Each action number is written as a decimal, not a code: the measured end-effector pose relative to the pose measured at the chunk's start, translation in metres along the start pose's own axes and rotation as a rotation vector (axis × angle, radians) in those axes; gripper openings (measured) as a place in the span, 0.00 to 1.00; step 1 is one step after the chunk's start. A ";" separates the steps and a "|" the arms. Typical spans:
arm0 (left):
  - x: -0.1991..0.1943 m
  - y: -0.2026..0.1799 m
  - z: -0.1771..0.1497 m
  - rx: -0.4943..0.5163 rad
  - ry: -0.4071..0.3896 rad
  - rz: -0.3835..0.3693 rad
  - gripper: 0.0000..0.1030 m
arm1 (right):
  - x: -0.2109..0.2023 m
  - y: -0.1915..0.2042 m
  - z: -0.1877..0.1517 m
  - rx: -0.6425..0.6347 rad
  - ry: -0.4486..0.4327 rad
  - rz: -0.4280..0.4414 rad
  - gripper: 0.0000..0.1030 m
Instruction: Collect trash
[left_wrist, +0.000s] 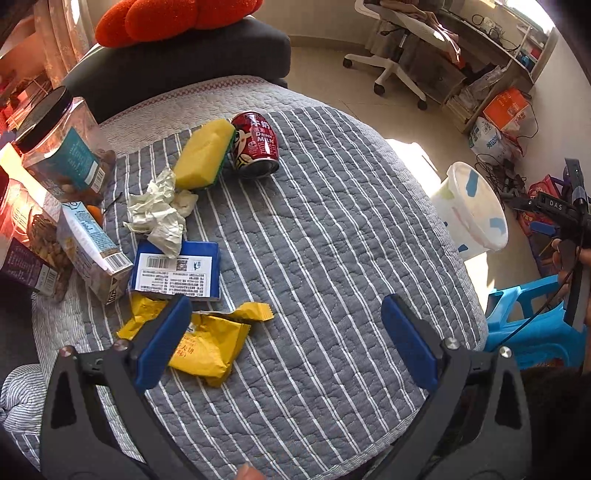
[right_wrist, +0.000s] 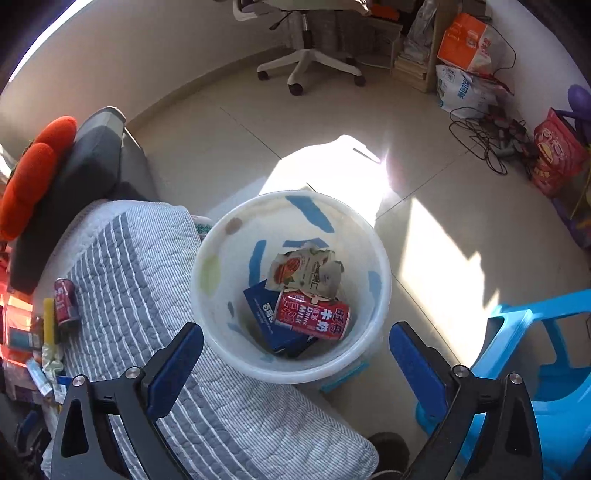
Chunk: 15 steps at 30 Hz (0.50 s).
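Observation:
My left gripper (left_wrist: 291, 332) is open and empty above the quilted table (left_wrist: 332, 240). A yellow wrapper (left_wrist: 210, 339) lies by its left finger. Further off lie a blue box (left_wrist: 177, 269), crumpled tissue (left_wrist: 159, 210), a yellow sponge (left_wrist: 203, 155) and a red milk can (left_wrist: 256, 146). My right gripper (right_wrist: 295, 365) is open and empty over the white bin (right_wrist: 218, 332) on the floor. In the bin lie a red milk can (right_wrist: 314, 314), a blue box (right_wrist: 266, 314) and a torn snack packet (right_wrist: 306, 273). The bin also shows in the left wrist view (left_wrist: 469, 206).
A clear jar (left_wrist: 62, 151), a carton (left_wrist: 92, 247) and snack boxes stand at the table's left edge. A blue plastic stool (right_wrist: 535, 369) stands right of the bin. An office chair (right_wrist: 306, 55), cables (right_wrist: 487, 136) and bags are further off on the floor.

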<state>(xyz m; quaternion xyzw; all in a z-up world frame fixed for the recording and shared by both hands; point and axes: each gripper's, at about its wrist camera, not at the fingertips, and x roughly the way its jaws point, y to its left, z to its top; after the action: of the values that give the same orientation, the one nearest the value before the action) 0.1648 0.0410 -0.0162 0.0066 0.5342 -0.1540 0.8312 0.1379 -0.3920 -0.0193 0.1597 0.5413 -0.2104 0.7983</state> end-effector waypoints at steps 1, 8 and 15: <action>-0.001 0.007 -0.002 -0.012 0.007 0.009 0.99 | -0.001 0.003 -0.002 -0.004 0.005 0.002 0.99; -0.004 0.055 -0.019 -0.115 0.054 0.036 0.99 | -0.008 0.032 -0.018 -0.078 0.026 0.022 0.99; 0.008 0.094 -0.034 -0.243 0.111 0.042 0.99 | -0.008 0.063 -0.039 -0.143 0.059 0.052 0.99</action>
<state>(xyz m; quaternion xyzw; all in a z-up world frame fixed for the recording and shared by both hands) 0.1625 0.1349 -0.0524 -0.0744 0.5937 -0.0701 0.7982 0.1359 -0.3179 -0.0249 0.1224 0.5737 -0.1456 0.7967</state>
